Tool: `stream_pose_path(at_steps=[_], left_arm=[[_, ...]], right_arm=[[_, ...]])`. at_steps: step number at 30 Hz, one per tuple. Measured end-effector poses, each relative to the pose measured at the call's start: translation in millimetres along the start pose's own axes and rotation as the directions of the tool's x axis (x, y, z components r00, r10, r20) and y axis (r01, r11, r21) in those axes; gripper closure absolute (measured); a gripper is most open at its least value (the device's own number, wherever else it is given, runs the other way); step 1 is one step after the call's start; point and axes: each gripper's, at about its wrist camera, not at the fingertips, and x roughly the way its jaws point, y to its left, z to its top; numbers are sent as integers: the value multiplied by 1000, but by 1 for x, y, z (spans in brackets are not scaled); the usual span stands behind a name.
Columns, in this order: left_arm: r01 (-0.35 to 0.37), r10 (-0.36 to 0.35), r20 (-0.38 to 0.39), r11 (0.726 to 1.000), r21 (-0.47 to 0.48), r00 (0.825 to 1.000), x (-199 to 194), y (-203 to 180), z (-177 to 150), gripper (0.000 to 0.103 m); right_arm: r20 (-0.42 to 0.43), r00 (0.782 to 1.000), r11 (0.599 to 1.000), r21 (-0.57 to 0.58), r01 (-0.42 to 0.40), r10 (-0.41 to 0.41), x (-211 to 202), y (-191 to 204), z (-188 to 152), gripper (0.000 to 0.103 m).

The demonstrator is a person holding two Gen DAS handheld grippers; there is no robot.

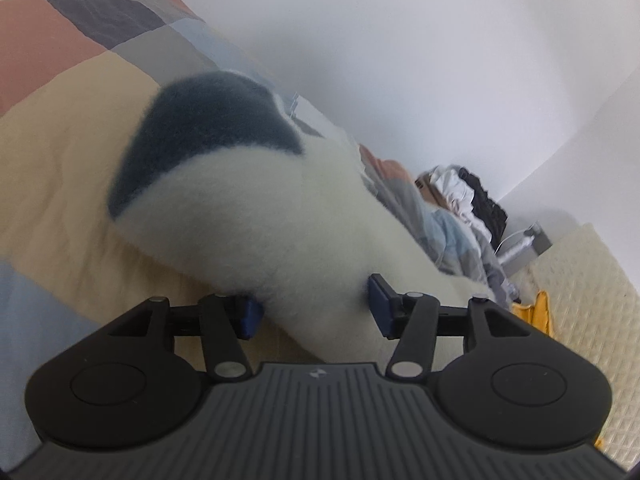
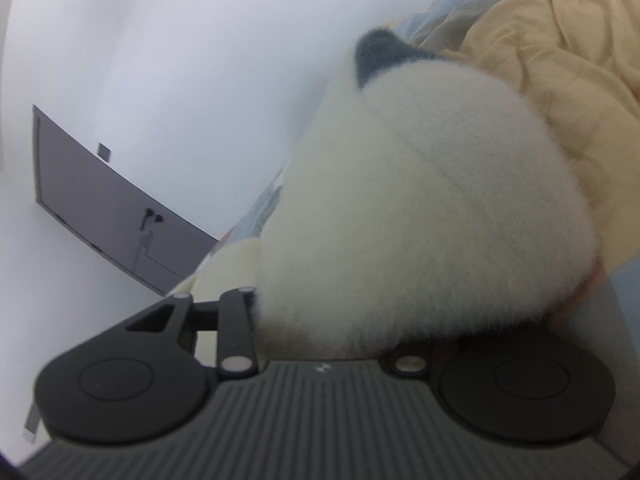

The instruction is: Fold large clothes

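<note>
Left gripper [image 1: 316, 306]: its blue-padded fingers [image 1: 382, 306] are standing partly apart and are pressing into both sides of a thick fold of the fleece garment [image 1: 248, 216]; it is gripping that fold.
Right gripper [image 2: 340, 320]: the fleece garment [image 2: 420, 216] is bulging over the finger area and hiding the tips, so I cannot tell how wide it is standing or whether it is gripping.
Fleece garment: it is cream-white and fluffy with a dark blue-grey patch [image 1: 216, 120] at the far end; it is stretching forward from the left gripper and lying on the patchwork quilt [image 1: 60, 140].
Patchwork quilt: it is spreading ahead and to the left of the left gripper, in tan, rust, grey and pale-blue squares; a tan part [image 2: 560, 60] is rumpling ahead-right of the right gripper.
Clothes pile [image 1: 468, 192]: it is sitting far ahead-right of the left gripper, against the white wall [image 1: 440, 40].
Grey door [image 2: 108, 208]: it is showing ahead-left of the right gripper.
</note>
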Motion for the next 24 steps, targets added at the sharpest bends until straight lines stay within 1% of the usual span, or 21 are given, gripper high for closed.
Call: stream_pose_path(at_steps=[2, 5, 8, 12, 15, 18, 21, 24], left_arm=[[-43, 43, -16, 999, 30, 999, -9, -5, -1, 41], [-99, 101, -13, 990, 98, 995, -30, -22, -4, 41], [-114, 117, -6, 979, 171, 993, -57, -46, -3, 41], [-139, 131, 48, 954, 264, 990, -99, -93, 11, 41], [-152, 130, 88, 932, 328, 988, -132, -130, 18, 40], [-179, 135, 138, 903, 389, 981, -168, -168, 20, 39], [-197, 121, 196, 877, 439, 973, -207, -203, 17, 39], [-223, 116, 243, 850, 477, 963, -245, -232, 9, 38]], right_arm=[[-17, 999, 999, 15, 35, -35, -5, 2, 0, 50], [-34, 996, 996, -8, 87, -87, -22, 12, 0, 50], [-40, 990, 990, -33, 135, -136, -47, 23, 0, 50], [4, 987, 983, -94, 158, -159, -87, 53, 4, 50], [61, 990, 974, -179, 139, -130, -122, 89, 9, 50], [98, 992, 958, -266, 103, -79, -149, 141, 15, 50], [118, 993, 922, -379, 75, -32, -175, 196, 13, 50], [137, 990, 872, -482, 89, -25, -199, 244, 1, 50]])
